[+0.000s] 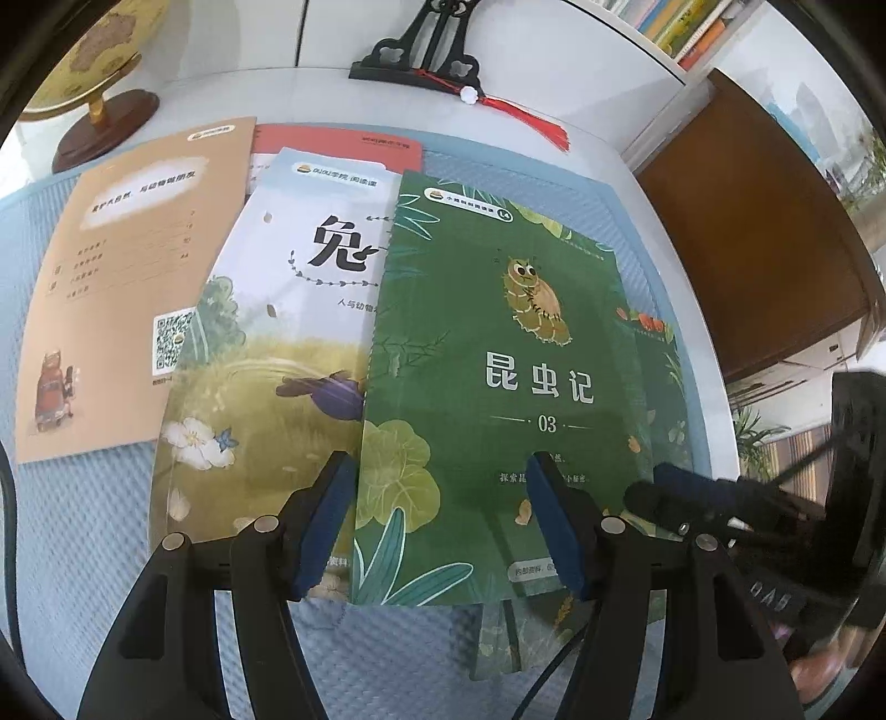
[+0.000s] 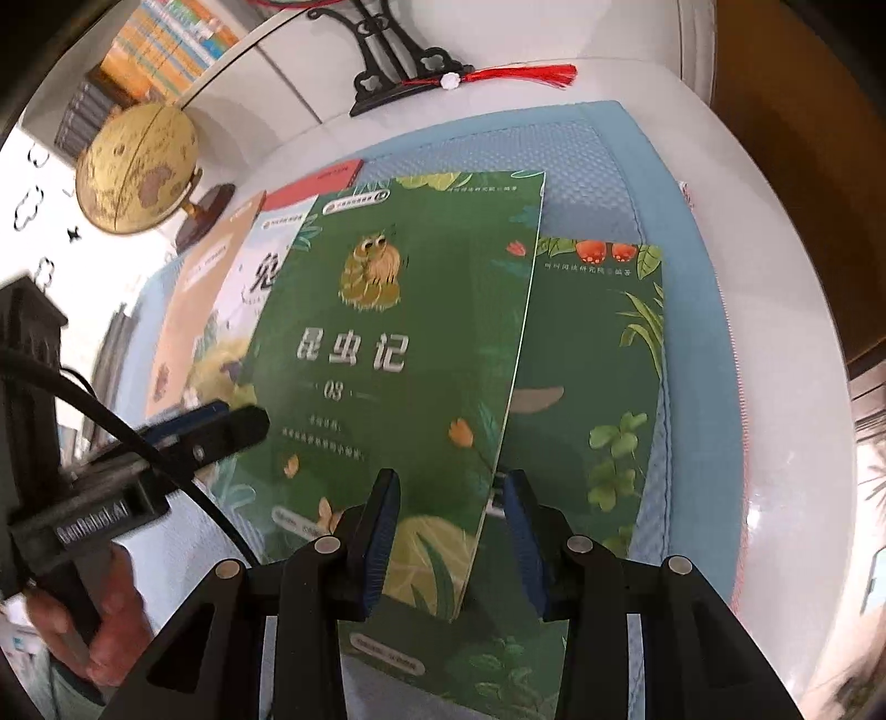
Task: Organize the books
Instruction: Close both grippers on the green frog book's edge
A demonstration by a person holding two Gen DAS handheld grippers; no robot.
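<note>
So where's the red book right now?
The red book lies at the far end of the blue mat, mostly buried under the white rabbit book, near the black stand.

book (image 1: 498, 343): green, leaf pattern | mat (image 1: 83, 526): light blue | tassel (image 1: 531, 119): red

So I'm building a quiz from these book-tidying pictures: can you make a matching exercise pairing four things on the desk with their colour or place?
Things:
1. caterpillar book
2. rabbit book
3. tan booklet
4. globe

Descriptions:
A. white top, meadow and a flower below
B. far left corner, on a brown wooden base
C. green cover, lying on top of another green book
D. leftmost on the blue mat, has a QR code

Pairs: 1-C, 2-A, 3-D, 4-B
</note>
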